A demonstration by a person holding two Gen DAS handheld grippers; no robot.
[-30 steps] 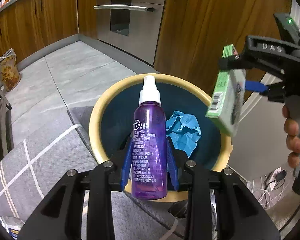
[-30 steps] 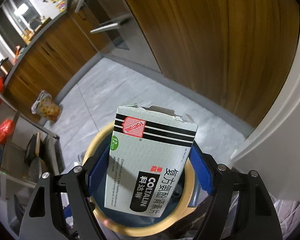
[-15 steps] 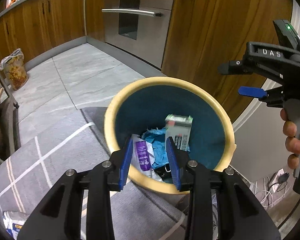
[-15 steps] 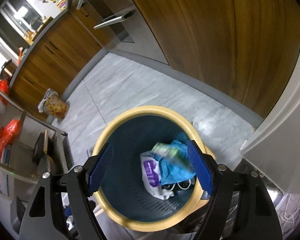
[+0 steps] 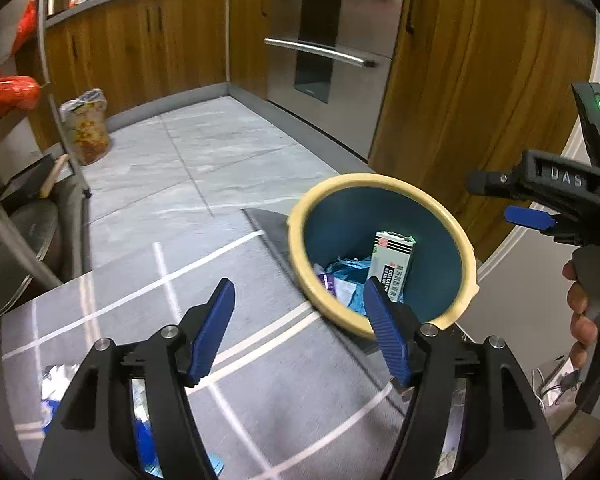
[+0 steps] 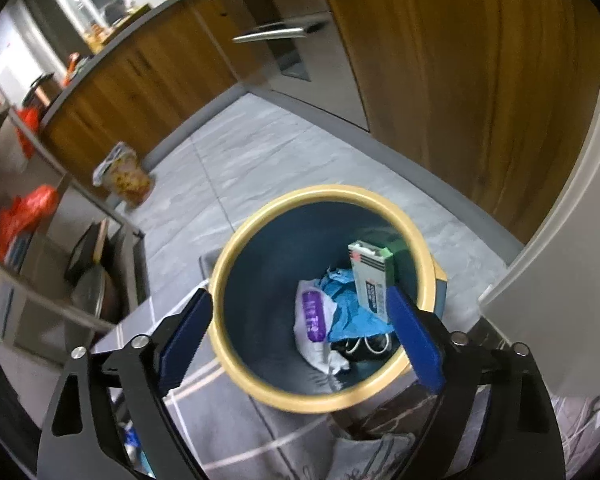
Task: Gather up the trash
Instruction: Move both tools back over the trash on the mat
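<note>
A blue bin with a yellow rim [image 5: 380, 181] [image 6: 320, 194] stands on the floor by a grey rug. Inside it lie a green-and-white medicine box [image 5: 394, 262] [image 6: 370, 280], a purple spray bottle [image 6: 313, 314] [image 5: 326, 282] and crumpled blue paper [image 6: 352, 312]. My left gripper [image 5: 300, 320] is open and empty, up and to the left of the bin. My right gripper [image 6: 300, 328] is open and empty above the bin; its body also shows in the left wrist view [image 5: 548, 196].
A grey rug with white lines [image 5: 220, 280] lies by the bin. Wooden cabinets [image 5: 480, 80] and a steel oven [image 5: 324, 48] stand behind. A filled bag [image 5: 86, 130] sits on the tiled floor. A metal shelf rack [image 6: 60, 240] stands at left.
Both grippers let go of their trash: the purple bottle and the box dropped into the bin. Both grippers then opened wide and drew back from the bin, the left one toward the left.
</note>
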